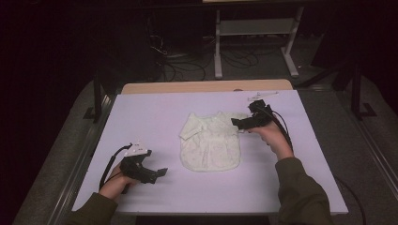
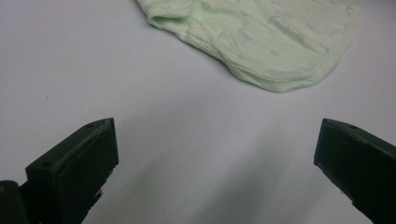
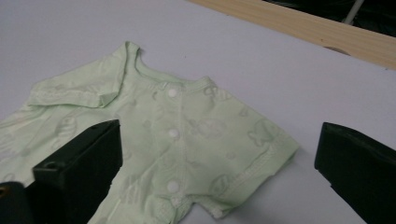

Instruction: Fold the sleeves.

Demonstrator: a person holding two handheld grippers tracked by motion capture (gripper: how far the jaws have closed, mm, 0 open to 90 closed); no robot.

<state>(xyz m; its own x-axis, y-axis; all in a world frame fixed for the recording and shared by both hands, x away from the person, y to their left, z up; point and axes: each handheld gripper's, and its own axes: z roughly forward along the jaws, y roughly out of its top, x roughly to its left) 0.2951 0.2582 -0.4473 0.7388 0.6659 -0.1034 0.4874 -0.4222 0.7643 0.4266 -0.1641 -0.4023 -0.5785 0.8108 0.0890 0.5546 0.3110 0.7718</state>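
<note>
Step in hand looks like the approach before a fold or a smooth-out: the pale green short-sleeved baby shirt of thin printed cotton (image 1: pixel 210 142) lies flat, front up, near the middle of the white table sheet (image 1: pixel 141 117), and nothing has hold of it yet. Right gripper (image 1: pixel 241 123) hovers at the shirt's right sleeve, jaws spread wide, pinching nothing; in the right gripper view the sleeve (image 3: pixel 261 140) sits between the two black jaws, so my read is this hand is lining up for a grab there. Next move calls for dropping onto the sleeve hem and closing on cloth alone, low enough to catch the thin fabric without scraping the sheet. Left gripper (image 1: pixel 157 174) rests well apart from the shirt, near the front-left of the table, jaws also spread and empty; the left gripper view has the rounded bottom hem (image 2: pixel 280 81) ahead of it across bare sheet, so it needs to travel in before it can help. Shirt details: far sleeve folded over on itself (image 3: pixel 70 95), white snap buttons down the front placket (image 3: pixel 173 133), faint fish-like print, stitched hems, a few soft wrinkles
</note>
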